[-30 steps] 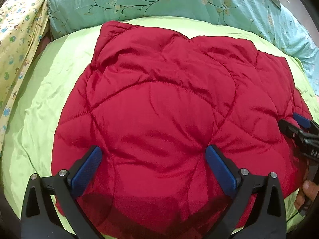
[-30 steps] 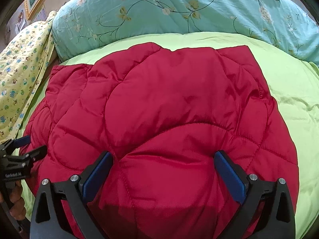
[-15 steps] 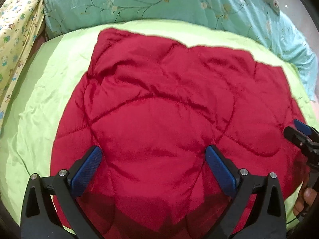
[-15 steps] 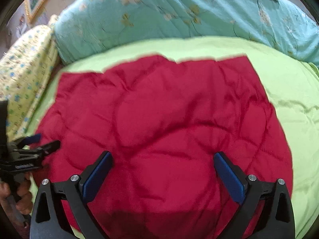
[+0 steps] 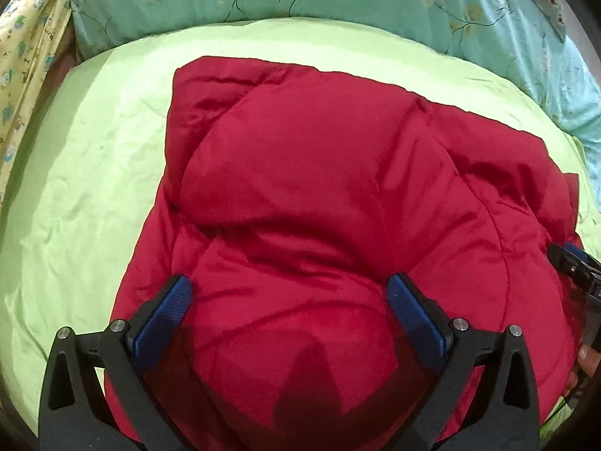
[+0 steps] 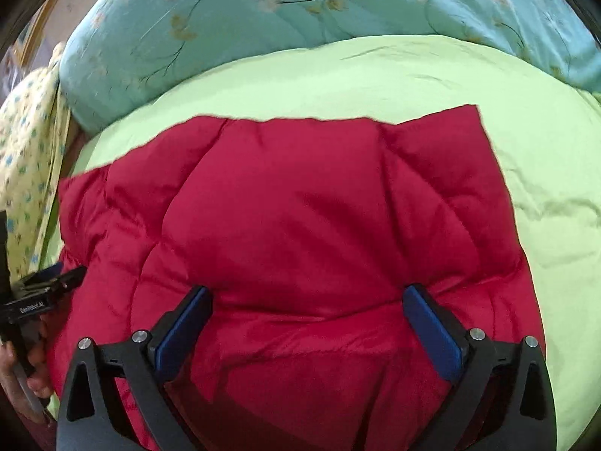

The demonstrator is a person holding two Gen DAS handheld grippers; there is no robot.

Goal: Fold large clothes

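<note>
**Handling the red quilted garment: material behaviour and grip points**

The red quilted garment (image 5: pixel 338 225) lies on the bed, on the light green sheet (image 5: pixel 86 173), directly ahead of and beneath both tools. Its far edge runs well ahead of the fingers; its near edge passes under them, out of sight.

We hold the left hand-held gripper (image 5: pixel 289 314) with its jaws spread wide, the red fabric bulging up between the blue pads (image 5: pixel 165 319). The right hand-held gripper (image 6: pixel 308 319) is likewise spread, also with padding between its fingers. Neither is clamped on anything. Whether the pads press into the fabric or merely sit just above it, we cannot tell.

We judge the garment to be light for its bulk, soft and springy. The shell looks smooth and slightly glossy, so we expect it to slip in a shallow pinch. The filling will likely resist a sharp crease and puff back.

Recommended hold: take the near edge or a corner, where the layers are thinnest, not a puffed panel. Place one tool toward each side of that edge. Close fully on a stitched seam line (image 6: pixel 150 255) where possible, since the padding is compressed there.

The teal floral bedding (image 6: pixel 300 11) lies beyond the sheet, well ahead of both tools.
</note>
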